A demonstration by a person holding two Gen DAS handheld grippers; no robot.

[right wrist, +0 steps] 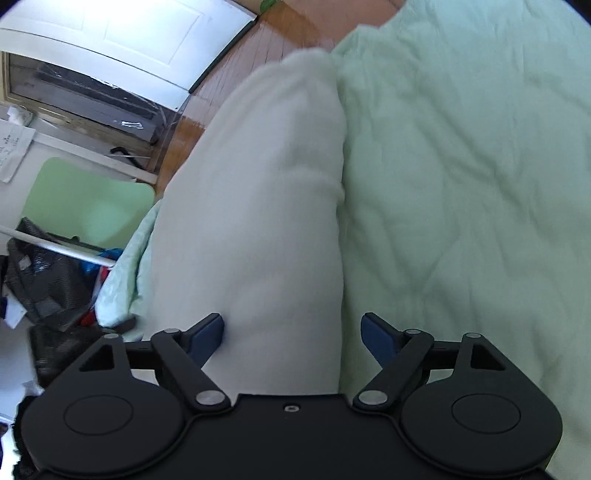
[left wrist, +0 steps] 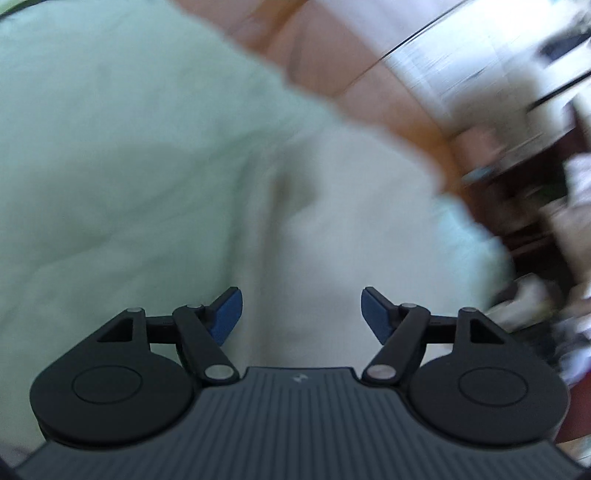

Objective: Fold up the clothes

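Two grippers shown spread, nothing pinched: left gripper [left wrist: 301, 314], right gripper [right wrist: 293, 338]; long cream-white folded cloth garment [right wrist: 255, 206] laid along edge of pale green quilted bedspread [right wrist: 461, 184], flat surface presumably chosen for folding; right jaws straddled over garment's near end, judged grasp not yet made

Bedroom in a home, def. lived-in. Bed w/ rumpled pale green quilted bedspread [right wrist: 461, 184] fills most of the room, a long white folded cloth [right wrist: 258, 221] lying along its edge. Glossy reddish-brown wooden plank floor [right wrist: 280, 33] beside it, white panelled door [right wrist: 129, 33] standing past that. A light green panel [right wrist: 88, 199] nearby, plus a messy heap of dark bags and coloured clothes [right wrist: 55, 280] on the floor.
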